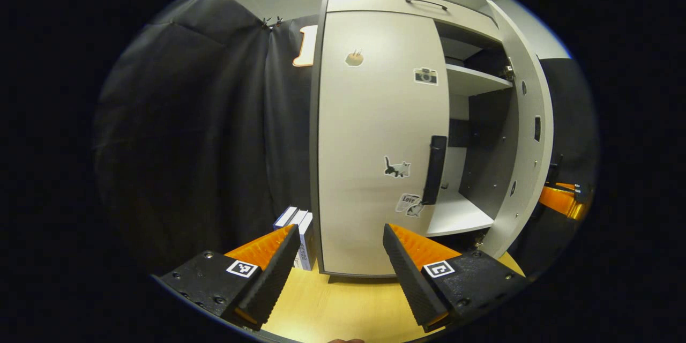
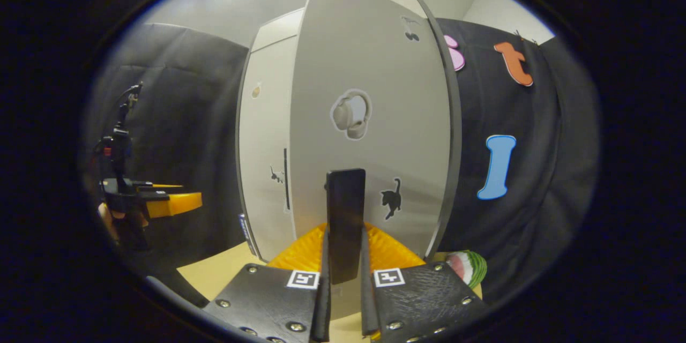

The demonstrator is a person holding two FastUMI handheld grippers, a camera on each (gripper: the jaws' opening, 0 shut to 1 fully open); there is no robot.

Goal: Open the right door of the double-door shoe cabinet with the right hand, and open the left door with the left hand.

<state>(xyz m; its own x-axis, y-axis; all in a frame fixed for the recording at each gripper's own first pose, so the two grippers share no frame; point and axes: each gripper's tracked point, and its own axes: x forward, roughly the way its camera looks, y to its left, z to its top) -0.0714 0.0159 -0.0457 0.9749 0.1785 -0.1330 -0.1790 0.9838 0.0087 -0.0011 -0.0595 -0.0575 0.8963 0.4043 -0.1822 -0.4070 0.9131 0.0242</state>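
Observation:
The shoe cabinet's left door (image 1: pixel 375 139) is closed, pale grey with stickers and a black vertical handle (image 1: pixel 435 169) on its right edge. My left gripper (image 1: pixel 340 249) is open and sits low in front of this door, short of the handle and touching nothing. The right door (image 1: pixel 522 134) is swung outward, showing white shelves (image 1: pixel 461 214) inside. In the right gripper view, my right gripper (image 2: pixel 344 241) is shut on the right door's black handle (image 2: pixel 345 198), with the door face (image 2: pixel 375 118) straight ahead. The left gripper (image 2: pixel 161 201) and a hand holding it appear far left.
White boxes (image 1: pixel 300 228) stand on the wooden surface (image 1: pixel 343 305) just left of the cabinet. A drawer front with a thin handle (image 1: pixel 426 4) tops the cabinet. A round watermelon-patterned object (image 2: pixel 470 267) lies right of the open door. Black cloth walls surround the cabinet.

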